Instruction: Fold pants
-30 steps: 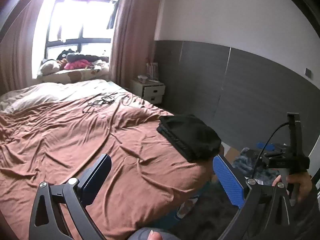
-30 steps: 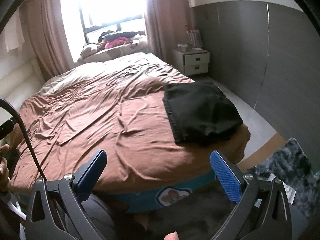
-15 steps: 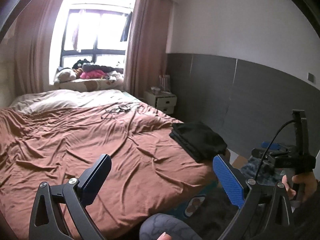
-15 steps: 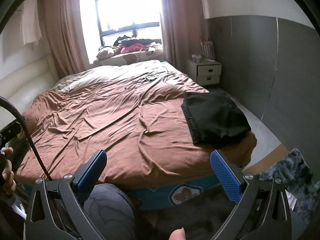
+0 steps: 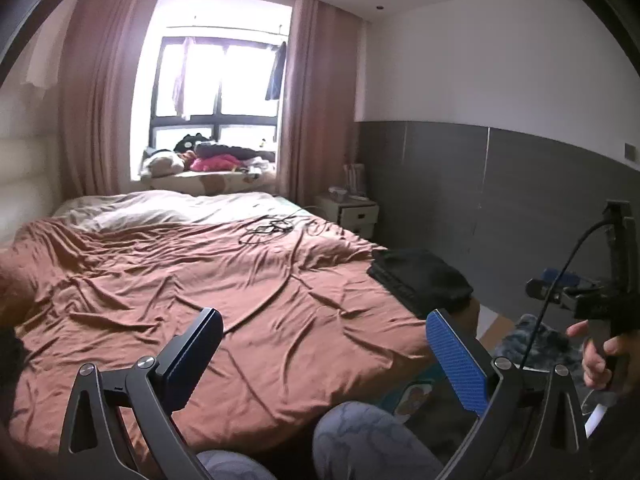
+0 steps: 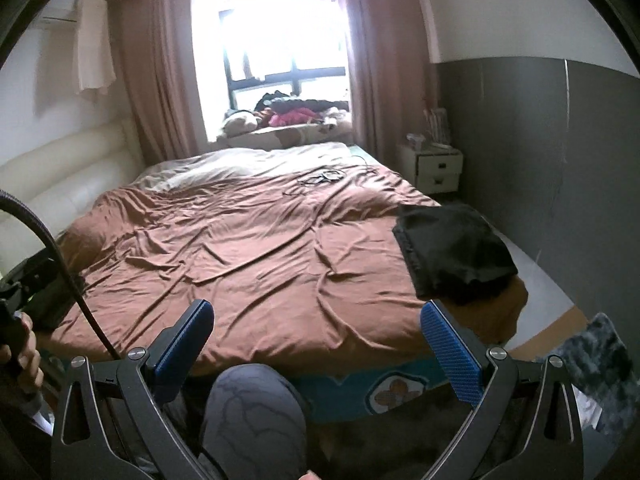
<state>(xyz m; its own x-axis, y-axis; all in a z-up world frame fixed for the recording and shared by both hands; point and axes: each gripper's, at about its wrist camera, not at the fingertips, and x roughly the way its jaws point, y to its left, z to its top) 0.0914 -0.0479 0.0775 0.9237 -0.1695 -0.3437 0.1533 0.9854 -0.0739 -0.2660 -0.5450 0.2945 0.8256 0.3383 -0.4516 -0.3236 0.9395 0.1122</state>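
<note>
Black pants point(image 5: 420, 280), folded into a thick rectangular bundle, lie on the near right corner of the bed; in the right wrist view the same bundle point(image 6: 454, 250) slightly overhangs the bed's right edge. They rest on a wrinkled rust-brown bedsheet point(image 5: 208, 292) that covers most of the mattress, with a pale cream blanket point(image 5: 172, 208) bunched at the far end. A tangle of thin black cables point(image 5: 272, 230) sits on the sheet toward the far side, well apart from the pants.

Neither tool touches the cloth. The left gripper point(image 5: 324, 354) hangs above the near edge of the bed with its blue-padded jaws spread wide and nothing between them. The right gripper point(image 6: 316, 344) is likewise held short of the bed, jaws wide apart and empty. In the left wrist view a hand point(image 5: 600, 350) holds the other tool's handle at the right; in the right wrist view a hand point(image 6: 22, 350) grips a handle at the left. A knee in grey patterned fabric point(image 6: 252, 404) shows below, near the bed's foot.

Beyond the bed stand a small white nightstand with drawers point(image 6: 434, 168), pink-brown curtains point(image 5: 316, 96) and a bright window point(image 5: 218, 76) with toys and clothes heaped on its sill. A dark grey shaggy rug point(image 6: 600, 354) lies on the floor at the right.
</note>
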